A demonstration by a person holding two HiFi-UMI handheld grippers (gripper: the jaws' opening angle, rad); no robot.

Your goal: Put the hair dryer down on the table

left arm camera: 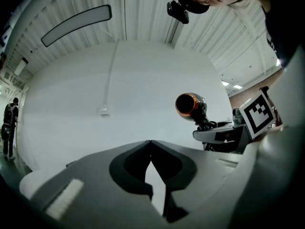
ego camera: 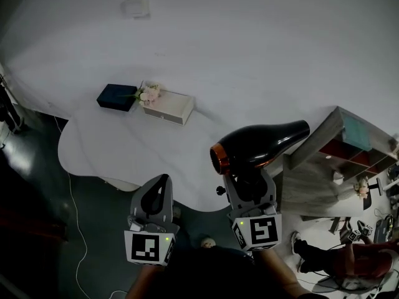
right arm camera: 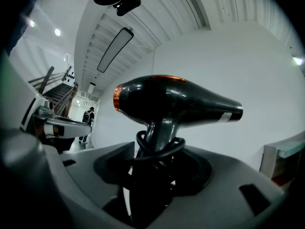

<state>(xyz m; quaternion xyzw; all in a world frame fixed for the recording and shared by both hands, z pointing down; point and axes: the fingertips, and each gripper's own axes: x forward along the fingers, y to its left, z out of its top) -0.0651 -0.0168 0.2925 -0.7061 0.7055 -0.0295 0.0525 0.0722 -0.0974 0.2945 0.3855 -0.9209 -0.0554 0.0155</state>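
White table (ego camera: 112, 148) curves before us over a dark floor. We see the hair dryer (ego camera: 259, 145) held up off it, near the table's front edge. It has a glossy black body with a copper ring (ego camera: 218, 157) at its wide end, its narrow nozzle points right, and its cord (right arm camera: 159, 147) is looped round the handle. The right gripper (ego camera: 249, 185) is clamped on that handle. The left gripper (ego camera: 163, 182) beside it holds nothing, its jaws together. Well apart at the table's far side lie a dark blue box (ego camera: 117, 97) and a pale box (ego camera: 168, 106), with small flowers (ego camera: 148, 94) between them. A shelf unit (ego camera: 349, 142) stands at the right.
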